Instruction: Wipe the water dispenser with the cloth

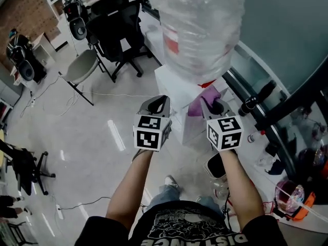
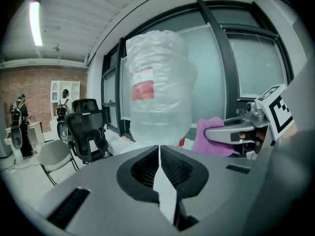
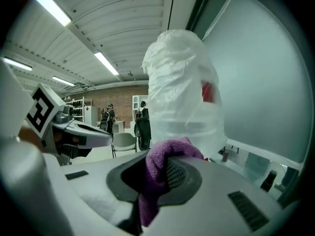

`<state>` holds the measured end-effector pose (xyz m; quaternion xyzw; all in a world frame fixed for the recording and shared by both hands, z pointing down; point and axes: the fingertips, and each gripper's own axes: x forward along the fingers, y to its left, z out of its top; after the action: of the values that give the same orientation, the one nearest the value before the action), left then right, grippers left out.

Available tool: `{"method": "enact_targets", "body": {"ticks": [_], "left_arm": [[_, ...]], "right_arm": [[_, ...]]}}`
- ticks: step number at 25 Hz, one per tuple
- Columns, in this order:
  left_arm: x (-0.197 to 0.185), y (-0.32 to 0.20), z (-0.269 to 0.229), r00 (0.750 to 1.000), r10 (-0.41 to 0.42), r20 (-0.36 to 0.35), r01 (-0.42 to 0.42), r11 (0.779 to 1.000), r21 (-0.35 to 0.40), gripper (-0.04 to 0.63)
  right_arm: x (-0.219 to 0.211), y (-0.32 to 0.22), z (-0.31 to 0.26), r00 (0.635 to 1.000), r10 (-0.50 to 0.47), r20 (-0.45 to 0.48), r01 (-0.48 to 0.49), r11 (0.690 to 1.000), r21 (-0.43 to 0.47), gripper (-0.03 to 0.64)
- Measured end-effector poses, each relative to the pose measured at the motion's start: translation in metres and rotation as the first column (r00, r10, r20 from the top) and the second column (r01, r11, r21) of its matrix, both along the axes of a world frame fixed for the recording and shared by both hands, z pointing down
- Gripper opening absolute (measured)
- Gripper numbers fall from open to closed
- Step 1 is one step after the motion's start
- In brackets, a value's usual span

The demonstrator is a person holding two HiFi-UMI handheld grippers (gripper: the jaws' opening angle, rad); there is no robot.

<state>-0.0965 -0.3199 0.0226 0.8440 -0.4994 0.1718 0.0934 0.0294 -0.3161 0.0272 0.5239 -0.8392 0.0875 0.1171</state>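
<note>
Right tool (image 3: 158, 178): jaws clamped on purple cloth (image 3: 165, 156), held near the top of the white dispenser (image 1: 170, 83), under its plastic-wrapped bottle (image 1: 197, 27); contact not clear. Left tool (image 2: 160, 163): jaws together, nothing between, alongside. Black chair (image 1: 115, 32): on floor beyond.

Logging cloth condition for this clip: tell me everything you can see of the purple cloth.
The cloth is purple, soft and nappy like microfibre, bunched into folds. The right gripper is shut on it, a tuft bulging above the jaws and a tail hanging below. It is held close by the white top of the water dispenser, under the bottle; contact cannot be told.
</note>
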Motion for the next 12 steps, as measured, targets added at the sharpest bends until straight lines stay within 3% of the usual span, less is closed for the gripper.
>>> {"method": "enact_targets", "body": {"ticks": [4,12], "left_arm": [[-0.016,-0.008,-0.02,0.999,0.012,-0.03,-0.011,1.0,0.005,0.032],[-0.035,-0.025,-0.041,0.999,0.041,-0.018,-0.039,0.997,0.064,0.032]], "right_arm": [[-0.005,-0.006,-0.042,1.0,0.026,-0.001,-0.025,0.998,0.059,0.043],[-0.025,-0.018,-0.073,0.999,0.05,0.011,-0.051,0.992,0.112,0.043]]}}
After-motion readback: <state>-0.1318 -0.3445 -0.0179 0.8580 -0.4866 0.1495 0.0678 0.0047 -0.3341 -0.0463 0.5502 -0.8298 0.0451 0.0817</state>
